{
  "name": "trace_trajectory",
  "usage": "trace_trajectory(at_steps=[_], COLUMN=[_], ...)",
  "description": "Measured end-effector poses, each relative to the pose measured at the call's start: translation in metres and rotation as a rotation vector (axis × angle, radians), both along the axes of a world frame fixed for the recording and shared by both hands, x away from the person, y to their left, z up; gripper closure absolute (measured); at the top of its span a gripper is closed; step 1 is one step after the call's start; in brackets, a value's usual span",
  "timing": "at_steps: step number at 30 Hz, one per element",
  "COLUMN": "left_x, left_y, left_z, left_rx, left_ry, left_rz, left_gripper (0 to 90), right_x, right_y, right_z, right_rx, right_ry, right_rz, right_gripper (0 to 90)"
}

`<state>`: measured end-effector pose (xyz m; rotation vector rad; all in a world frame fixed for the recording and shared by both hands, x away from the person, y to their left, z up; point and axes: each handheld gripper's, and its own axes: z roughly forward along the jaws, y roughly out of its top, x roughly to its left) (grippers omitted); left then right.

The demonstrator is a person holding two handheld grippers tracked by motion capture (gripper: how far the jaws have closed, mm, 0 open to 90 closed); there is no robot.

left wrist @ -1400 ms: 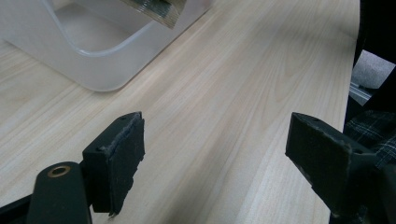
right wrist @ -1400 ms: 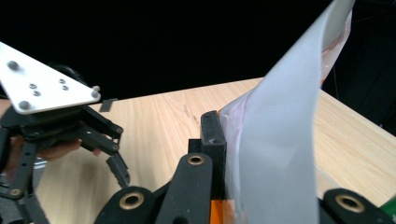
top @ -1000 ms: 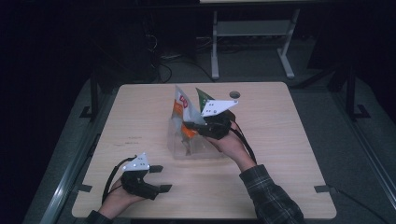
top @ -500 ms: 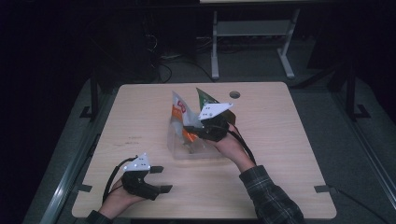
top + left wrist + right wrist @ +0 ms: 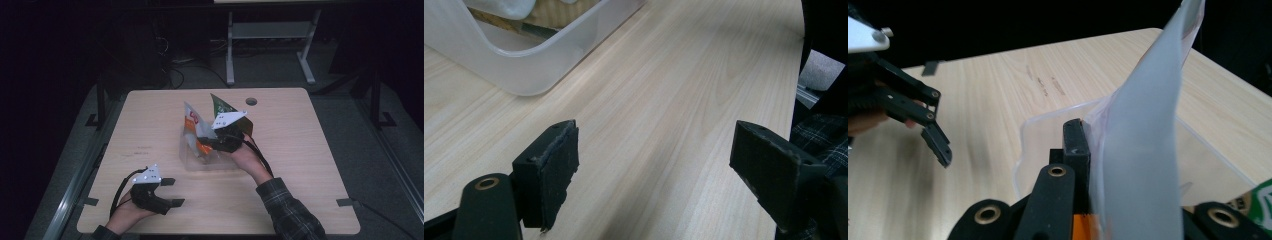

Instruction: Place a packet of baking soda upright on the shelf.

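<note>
Bag [image 5: 196, 131] stands tall in the tub [image 5: 186, 159] mid-bench, pinched by the right tongs [image 5: 209, 145]. Left tongs [image 5: 173, 192] wait open at 7 o'clock, well apart.

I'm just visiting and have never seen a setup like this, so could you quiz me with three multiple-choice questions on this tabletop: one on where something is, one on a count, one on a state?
1. Where do the snack packets stand?
A. in the clear plastic tub
B. on the floor
C. in the person's lap

2. How many packets rise from the tub?
A. two
B. five
C. none

3. How are the left gripper's fingers?
A. apart, holding nothing
C. shut on a packet
B. clamped on the tub rim

Answers:
1 A, the clear plastic tub holds them mid-table.
2 A, a white and orange packet and a green packet.
3 A, the left gripper shows bare light wooden table between its fingers.
</note>
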<state>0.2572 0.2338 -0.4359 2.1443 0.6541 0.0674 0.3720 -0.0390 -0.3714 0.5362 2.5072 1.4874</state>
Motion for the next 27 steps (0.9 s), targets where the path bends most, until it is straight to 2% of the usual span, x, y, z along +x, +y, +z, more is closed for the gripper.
trace_trajectory(at_steps=[8,10,13,17,19,24,27], left_x=[0.0001,0.0001,0.0003,0.0003,0.0004,0.0009,0.0017], left_y=[-0.0001,0.0,0.0,-0.0001,-0.0005,-0.0011,-0.0023], left_z=[-0.0002,-0.0002,-0.0003,-0.0003,-0.0006,-0.0008,-0.0008], left_rx=[0.004,0.004,0.005,0.007,0.005,0.004,0.004], left_ry=[-0.002,-0.003,-0.004,-0.004,-0.005,-0.005,-0.006], left_rz=[-0.001,0.0,-0.001,-0.004,-0.002,-0.005,-0.005], left_gripper=[19.0,19.0,19.0,19.0,19.0,19.0,19.0], right_x=[0.0005,-0.0003,-0.0005,-0.0014,-0.002,-0.0031,-0.0041], right_y=[-0.0003,0.0003,0.0004,0.0013,0.0022,0.0021,0.0008], right_z=[-0.0001,0.0001,-0.0003,-0.0007,-0.0011,-0.0018,-0.0024], right_rx=[0.012,0.02,0.005,0.003,0.007,-0.002,-0.009], right_ry=[-0.004,0.004,0.001,0.004,0.01,0.001,0.006], right_rz=[-0.011,-0.019,-0.027,-0.067,-0.09,-0.127,-0.14], right_gripper=[85.5,81.3,75.2,54.2,49.1,40.0,37.8])
